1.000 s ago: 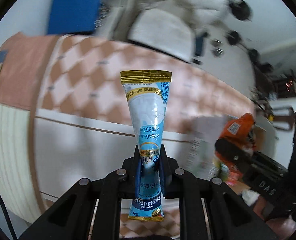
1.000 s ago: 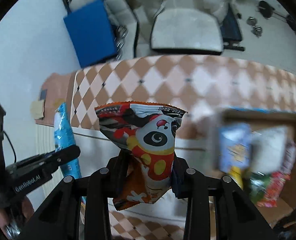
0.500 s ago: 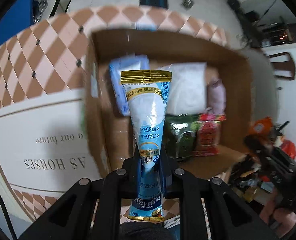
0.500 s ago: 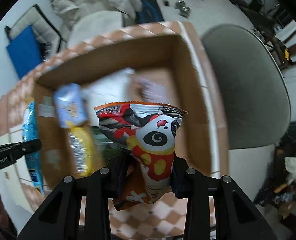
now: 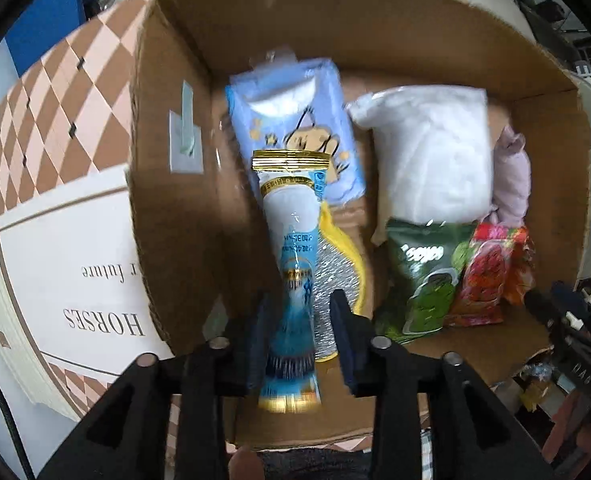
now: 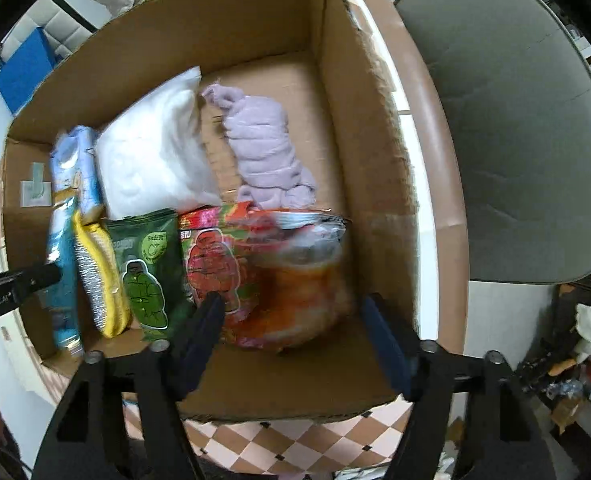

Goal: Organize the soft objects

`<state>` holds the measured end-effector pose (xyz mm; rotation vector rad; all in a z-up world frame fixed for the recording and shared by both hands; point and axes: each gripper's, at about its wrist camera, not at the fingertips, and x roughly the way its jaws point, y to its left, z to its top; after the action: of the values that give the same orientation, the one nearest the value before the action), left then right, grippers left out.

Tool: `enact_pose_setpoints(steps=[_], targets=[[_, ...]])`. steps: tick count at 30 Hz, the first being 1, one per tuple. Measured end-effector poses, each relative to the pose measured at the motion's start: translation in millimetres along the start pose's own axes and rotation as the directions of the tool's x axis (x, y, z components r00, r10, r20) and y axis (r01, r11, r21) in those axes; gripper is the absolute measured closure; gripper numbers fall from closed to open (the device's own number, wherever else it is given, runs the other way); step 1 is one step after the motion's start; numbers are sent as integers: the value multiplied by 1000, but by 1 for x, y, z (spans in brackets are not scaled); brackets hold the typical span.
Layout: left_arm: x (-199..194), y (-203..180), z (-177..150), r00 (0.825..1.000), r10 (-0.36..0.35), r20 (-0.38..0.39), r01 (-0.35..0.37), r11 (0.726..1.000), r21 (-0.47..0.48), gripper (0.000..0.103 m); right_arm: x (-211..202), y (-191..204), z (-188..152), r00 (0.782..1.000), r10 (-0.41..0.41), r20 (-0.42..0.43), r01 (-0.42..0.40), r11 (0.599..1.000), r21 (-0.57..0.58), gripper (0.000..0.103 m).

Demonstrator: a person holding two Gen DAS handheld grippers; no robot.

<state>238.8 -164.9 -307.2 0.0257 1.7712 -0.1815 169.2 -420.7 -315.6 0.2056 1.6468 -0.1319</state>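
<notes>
Left wrist view: the left gripper (image 5: 300, 332) is over the cardboard box (image 5: 167, 200), and its jaws have spread since half a second ago, when they pinched the blue sachet (image 5: 295, 256). The sachet now stands loose between the fingers, gold end far, and looks clear of both pads, over the near left part of the box. Beside it lie a yellow-edged pack (image 5: 335, 272), a light blue packet (image 5: 295, 128), a white pillow pack (image 5: 431, 152), a green bag (image 5: 427, 276) and a red bag (image 5: 491, 276).

Right wrist view: the right gripper (image 6: 295, 320) was clamped on the panda snack bag (image 6: 299, 280); now its jaws gape wide and the bag, blurred, sits in the box's near right corner against the red bag, near a lilac cloth (image 6: 267, 148).
</notes>
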Motion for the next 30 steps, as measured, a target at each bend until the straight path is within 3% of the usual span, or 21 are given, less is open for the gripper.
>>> enact_pose_setpoints(steps=[4,8,10,13,14,17,20,24,30], targets=[[-19,-7,-5,998,10,55,-10,1000,4,64,-5,2,-4,1000,-8,16,8,1000,-10,10],[-27,-12,-14,997,-16,69,17,1000,-10,62,-11,10,-2,1000,-14,9,14,1000,-12,9],[-27,-14,-21,997,-21,75,22,1000,-13,58,-10,8,-4,1000,0,10,0,1000,-12,2],[-25,-10,-38,996,-30,89,31,999,-17,53,-12,10,-5,1000,-4,12,4,1000,-18,0],[-26,-10,-41,995,-32,99,34,999,-18,49,-13,11,-7,1000,-16,26,17,999,-27,0],[-36,-4,-50,988,-10,156,13,1000,-19,14,-19,12,-13,997,-31,67,34,999,-37,0],[-51,-8,-65,975,31,222,-29,1000,-13,11,-37,19,-25,989,-49,139,55,998,-39,0],[-66,-4,-86,959,21,284,-17,1000,-18,11,-63,28,-45,974,-58,217,66,997,-29,0],[-101,0,-133,919,27,393,-32,999,7,11,-112,43,-86,938,-79,337,86,996,-3,0]])
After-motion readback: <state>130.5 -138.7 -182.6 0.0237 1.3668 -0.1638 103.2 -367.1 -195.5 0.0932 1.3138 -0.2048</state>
